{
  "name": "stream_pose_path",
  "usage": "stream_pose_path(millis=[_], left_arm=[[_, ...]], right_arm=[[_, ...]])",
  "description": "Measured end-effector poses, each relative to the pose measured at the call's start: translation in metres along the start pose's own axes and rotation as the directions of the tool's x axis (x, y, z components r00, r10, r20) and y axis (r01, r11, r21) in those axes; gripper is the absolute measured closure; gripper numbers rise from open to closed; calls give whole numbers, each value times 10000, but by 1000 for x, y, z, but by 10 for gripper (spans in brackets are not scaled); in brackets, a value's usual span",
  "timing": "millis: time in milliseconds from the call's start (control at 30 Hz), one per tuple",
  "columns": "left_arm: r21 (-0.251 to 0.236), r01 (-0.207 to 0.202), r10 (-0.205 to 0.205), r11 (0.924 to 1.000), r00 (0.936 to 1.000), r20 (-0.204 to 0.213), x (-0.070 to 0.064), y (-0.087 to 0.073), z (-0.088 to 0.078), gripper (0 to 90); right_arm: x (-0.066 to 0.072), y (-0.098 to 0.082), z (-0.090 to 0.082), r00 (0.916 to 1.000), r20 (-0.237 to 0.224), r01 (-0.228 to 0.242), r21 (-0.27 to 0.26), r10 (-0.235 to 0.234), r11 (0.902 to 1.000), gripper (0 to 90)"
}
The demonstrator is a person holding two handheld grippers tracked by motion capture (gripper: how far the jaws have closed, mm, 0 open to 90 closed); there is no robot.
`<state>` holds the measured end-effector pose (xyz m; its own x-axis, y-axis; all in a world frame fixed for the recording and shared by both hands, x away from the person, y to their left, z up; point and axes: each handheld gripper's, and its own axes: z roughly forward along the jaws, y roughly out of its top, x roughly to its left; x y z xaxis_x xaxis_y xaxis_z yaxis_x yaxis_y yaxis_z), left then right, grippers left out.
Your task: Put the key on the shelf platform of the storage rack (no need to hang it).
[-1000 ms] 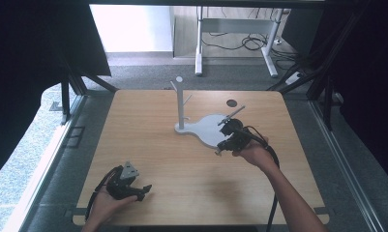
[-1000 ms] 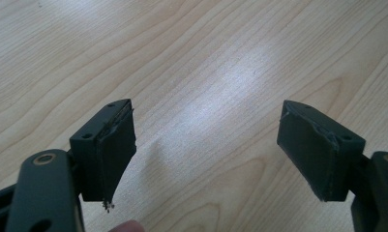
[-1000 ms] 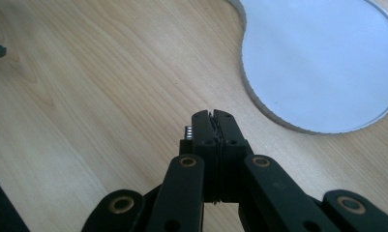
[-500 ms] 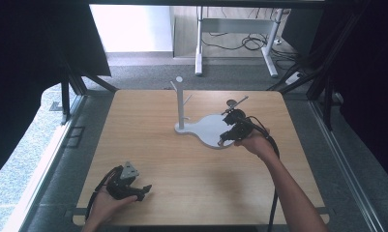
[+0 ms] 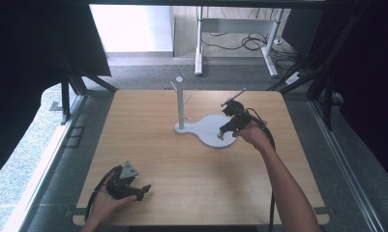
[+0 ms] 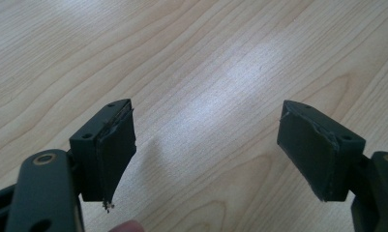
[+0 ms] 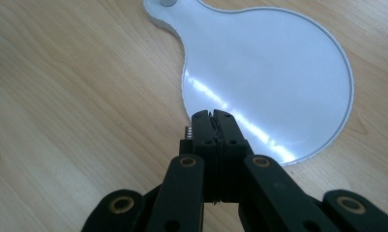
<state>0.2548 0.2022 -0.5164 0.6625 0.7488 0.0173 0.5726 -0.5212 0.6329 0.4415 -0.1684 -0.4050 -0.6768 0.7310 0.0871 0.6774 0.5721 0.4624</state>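
Hovering over the white base (image 7: 278,67) — right gripper (image 7: 215,116), jaws closed.

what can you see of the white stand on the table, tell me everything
The white stand has a flat, glossy, round-lobed base that narrows to a neck, where a slim upright post rises with short angled pegs and a round top. It looks like plastic. It sits flat on the wooden table, toward the far side. The right gripper, jaws shut, hangs over its near edge; contact cannot be told.

Matt wood table (image 5: 182,169), glossy white base (image 7: 278,63).
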Motion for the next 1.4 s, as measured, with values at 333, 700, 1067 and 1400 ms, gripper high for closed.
stream_pose_path(millis=[333, 700, 1067, 1400], left_arm=[[-4, 16, -16, 10000, 10000, 8, 1, -1, 0, 216], [10, 20, -20, 10000, 10000, 43, 0, 0, 0, 216], [6, 28, -28, 10000, 10000, 51, 1, -1, 0, 216], [37, 34, -34, 10000, 10000, 72, 1, -1, 2, 216]], right_arm=[[-9, 14, 19, 9998, -32, -197, 113, 197, 9997, 894], [-18, 30, 31, 9993, 20, -386, 154, 385, 9991, 893], [-36, 32, 39, 9965, 306, -784, 210, 777, 9967, 893], [-45, 31, 49, 9940, 394, -1027, 161, 1020, 9946, 893]])
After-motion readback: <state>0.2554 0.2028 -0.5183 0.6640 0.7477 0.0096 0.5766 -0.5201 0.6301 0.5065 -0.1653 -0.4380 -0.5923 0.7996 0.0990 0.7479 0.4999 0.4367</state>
